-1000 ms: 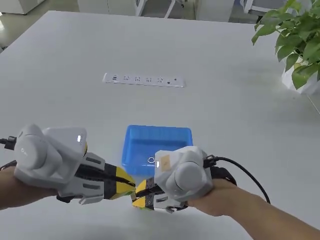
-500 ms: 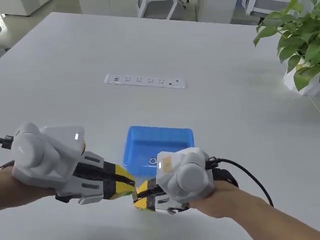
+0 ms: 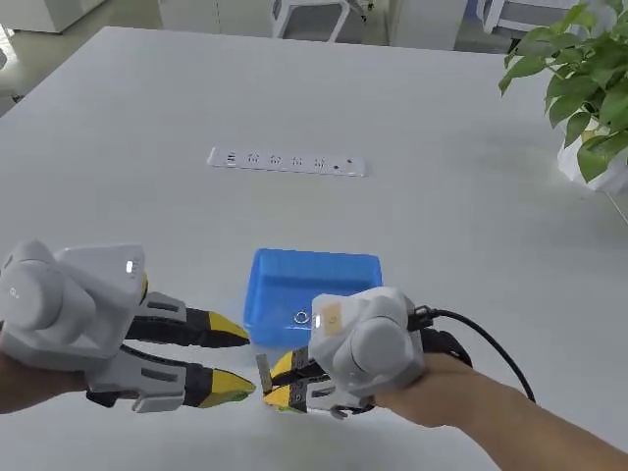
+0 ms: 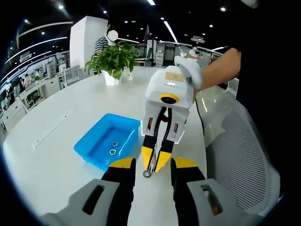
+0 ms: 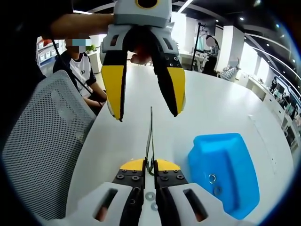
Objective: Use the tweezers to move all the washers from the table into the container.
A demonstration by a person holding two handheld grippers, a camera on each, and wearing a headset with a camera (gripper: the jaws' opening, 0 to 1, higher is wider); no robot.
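Close in, at 6 o'clock of the head view, the right gripper (image 3: 275, 383) had its jaws pinched together on a pair of thin grey metal tweezers (image 5: 150, 136). The left gripper (image 3: 248, 361) faced it from 9 o'clock with its yellow-tipped jaws spread wide and nothing between them. The tweezers' long axis ran out from the right gripper straight toward that open gap, along the 3-to-9 line in the head view and roughly parallel to the container's near wall. In the left gripper view a small ring (image 4: 147, 174) sat at the tweezers' tip. I could not tell whether it was gripped there or lay on the white table (image 3: 442, 206) under the tip.

Just beyond the grippers, at 12 o'clock from the right gripper, stood the blue rectangular plastic container (image 3: 270, 280), and it already held two small silver metal washers (image 4: 114, 143). I judged the right gripper nearer to it than the left. If the ring was a washer in the tweezers, the coming move would turn on swinging the tip from 9 o'clock round to 12 o'clock, over that near wall.

Farther out at 12 o'clock lay a long white power strip (image 3: 287, 162), and at 2 o'clock a green leafy potted plant (image 3: 584, 78).
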